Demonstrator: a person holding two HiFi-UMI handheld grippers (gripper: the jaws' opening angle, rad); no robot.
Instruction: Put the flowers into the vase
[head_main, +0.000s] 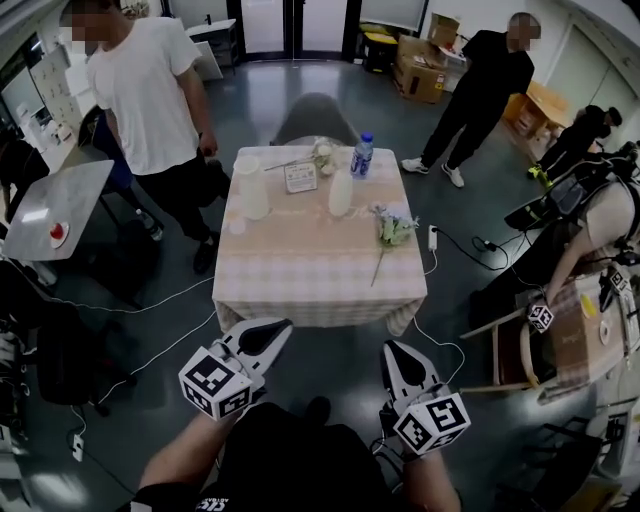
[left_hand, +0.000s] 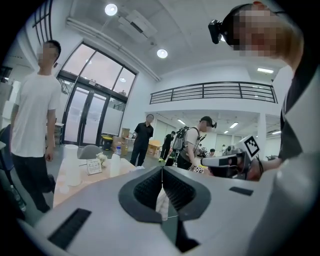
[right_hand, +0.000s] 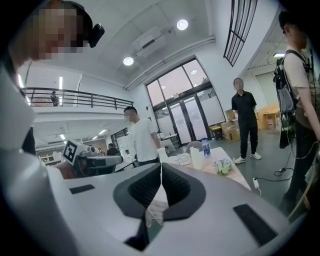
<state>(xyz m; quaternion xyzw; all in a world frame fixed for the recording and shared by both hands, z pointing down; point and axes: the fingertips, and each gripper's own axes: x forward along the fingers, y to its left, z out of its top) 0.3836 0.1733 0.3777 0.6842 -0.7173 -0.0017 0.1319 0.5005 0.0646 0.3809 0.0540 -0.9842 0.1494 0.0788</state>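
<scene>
Dark-floored hall, people standing about: at its centre a desk (head_main: 300, 262) under a checked cloth carries the task's things. The flowers (head_main: 393, 226), a small pale bunch, lie flat near the desk's right edge, their thin stem trailing toward the front edge. A white vase (head_main: 340, 194) stands upright just left of them, near a bottle (head_main: 362, 155). A taller white vessel (head_main: 251, 187) stands further left, and which of the two is meant cannot be told.

The left gripper (head_main: 270, 333) and right gripper (head_main: 396, 360) hang side by side short of the desk's front edge and point toward it. Each has its jaws pressed together with nothing between them.

The bunch looks light and soft, its heads easily crushed and its stem liable to bend or slip in a hard pinch. The likely hold is on the stem, a little below the heads, so the free end can be steered into the vase's mouth. The vase looks slim and may tip at a nudge, so the other gripper could steady it low on the body. Both sets of jaws would first have to open.
</scene>
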